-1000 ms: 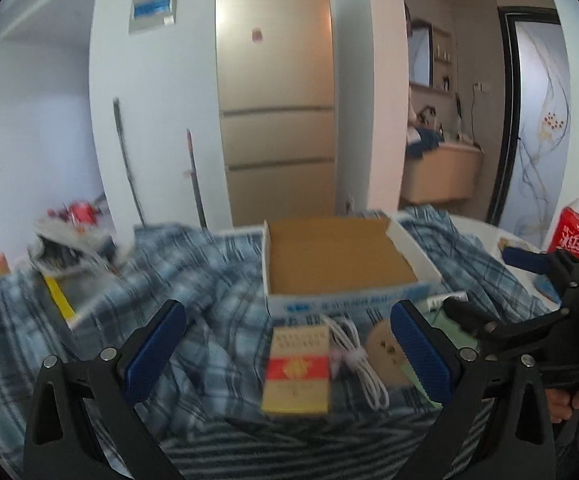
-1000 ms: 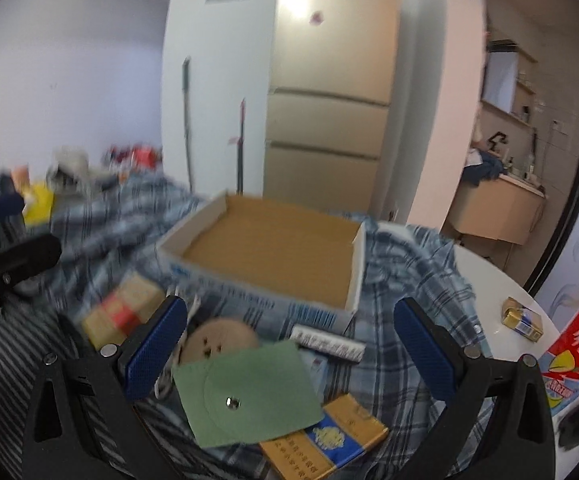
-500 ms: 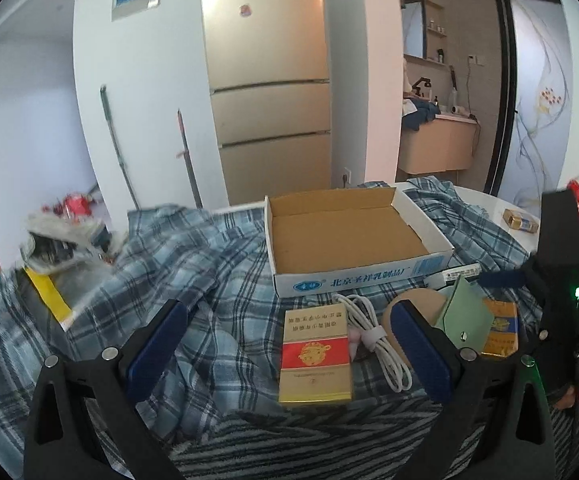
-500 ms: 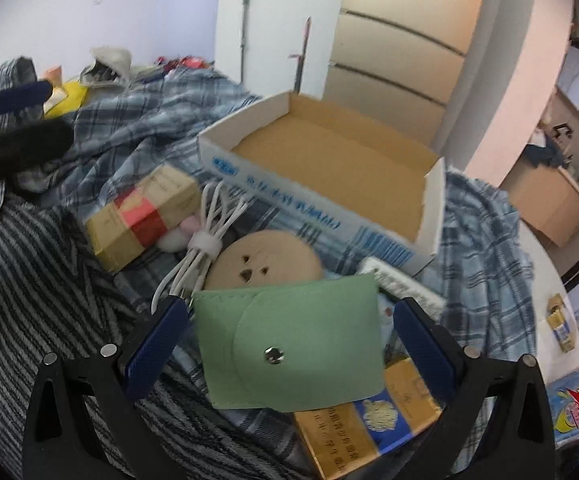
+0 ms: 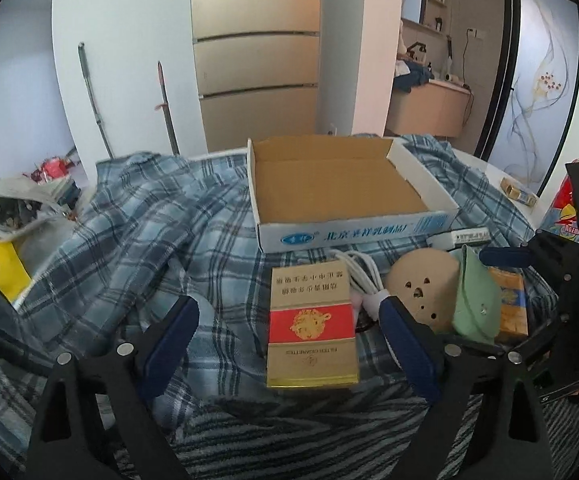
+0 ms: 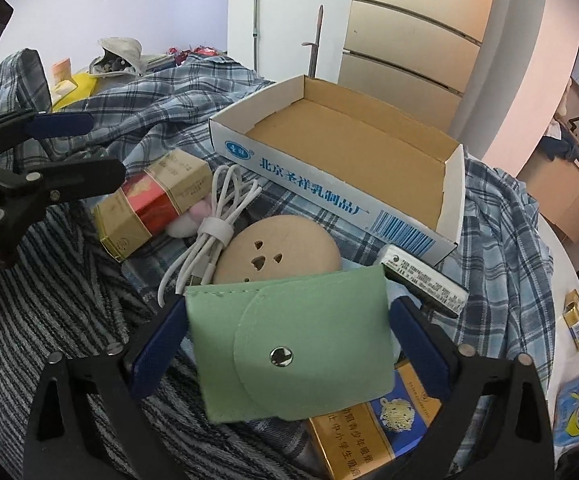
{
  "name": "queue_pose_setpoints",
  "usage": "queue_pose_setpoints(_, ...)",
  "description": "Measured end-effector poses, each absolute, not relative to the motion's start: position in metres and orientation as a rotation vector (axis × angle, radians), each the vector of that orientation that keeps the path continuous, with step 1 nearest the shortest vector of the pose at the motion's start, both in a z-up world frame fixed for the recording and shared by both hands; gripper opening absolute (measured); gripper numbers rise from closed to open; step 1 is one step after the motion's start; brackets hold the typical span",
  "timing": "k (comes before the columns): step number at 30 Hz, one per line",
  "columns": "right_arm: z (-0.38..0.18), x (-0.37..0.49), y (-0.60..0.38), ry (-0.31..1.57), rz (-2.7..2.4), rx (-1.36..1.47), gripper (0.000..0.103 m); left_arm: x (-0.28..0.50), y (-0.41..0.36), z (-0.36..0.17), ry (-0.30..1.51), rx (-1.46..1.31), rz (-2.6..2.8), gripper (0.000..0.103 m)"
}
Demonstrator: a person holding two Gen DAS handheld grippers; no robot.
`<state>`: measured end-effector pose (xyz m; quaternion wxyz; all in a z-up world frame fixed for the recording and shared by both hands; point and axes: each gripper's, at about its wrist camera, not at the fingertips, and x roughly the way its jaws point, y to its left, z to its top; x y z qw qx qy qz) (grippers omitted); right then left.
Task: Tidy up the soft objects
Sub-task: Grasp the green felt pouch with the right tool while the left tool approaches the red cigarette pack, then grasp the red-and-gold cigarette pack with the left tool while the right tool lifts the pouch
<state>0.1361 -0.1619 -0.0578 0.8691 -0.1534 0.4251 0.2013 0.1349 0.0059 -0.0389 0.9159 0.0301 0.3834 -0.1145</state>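
A green snap pouch [image 6: 289, 340] lies on a blue-gold carton [image 6: 377, 420] and against a round tan disc [image 6: 277, 248]. My right gripper [image 6: 288, 306] straddles the pouch; its jaws are closing, their pads just off its two side edges. My left gripper [image 5: 289, 308] is closing too, with a red-gold carton [image 5: 311, 320] lying between its pads and a gap on each side. A coiled white cable [image 6: 217, 220] and small pink and white pompoms [image 6: 189, 220] lie between carton and disc. Behind them stands a shallow cardboard box [image 5: 353, 232] with nothing in it.
Everything rests on a blue plaid cloth [image 5: 149, 232] over a striped cloth [image 6: 49, 300]. A small white box [image 6: 425, 280] lies by the cardboard box's corner. A red-labelled bottle [image 5: 565, 216] and a small packet [image 6: 575, 320] stand on the right; clutter [image 5: 29, 204] sits far left.
Both grippers have come down and tilted toward the items. The right one now frames the green pouch, the left one the red-gold carton. Both pairs of jaws have narrowed slightly.
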Motion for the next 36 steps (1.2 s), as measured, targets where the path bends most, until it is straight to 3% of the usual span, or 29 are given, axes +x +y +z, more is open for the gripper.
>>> queue_pose_setpoints(7, -0.055, 0.135, -0.167, 0.875, 0.417, -0.296, 0.08, 0.151, 0.006, -0.066, 0.918, 0.015, -0.305, 0.089)
queue_pose_setpoints(14, -0.044, 0.127, -0.172, 0.809, 0.42, -0.281, 0.051, 0.153, 0.005, -0.072, 0.949, 0.005, -0.317, 0.059)
queue_pose_setpoints(17, -0.036, 0.122, -0.174, 0.767, 0.413, -0.286, 0.034, 0.149, 0.002, -0.069, 0.93, 0.022, -0.309, 0.058)
queue_pose_setpoints(24, -0.017, 0.113, -0.184, 0.647, 0.314, -0.274, 0.011, 0.132, -0.003, -0.046, 0.789, 0.072, -0.268, 0.058)
queue_pose_setpoints(30, 0.004, 0.103, -0.198, 0.536, 0.314, -0.177, 0.003, 0.103, -0.01, -0.02, 0.551, 0.125, -0.224, 0.058)
queue_pose_setpoints(36, 0.011, 0.096, -0.201, 0.471, 0.34, -0.15, 0.003, 0.075, -0.009, 0.001, 0.354, 0.116, -0.182, 0.058)
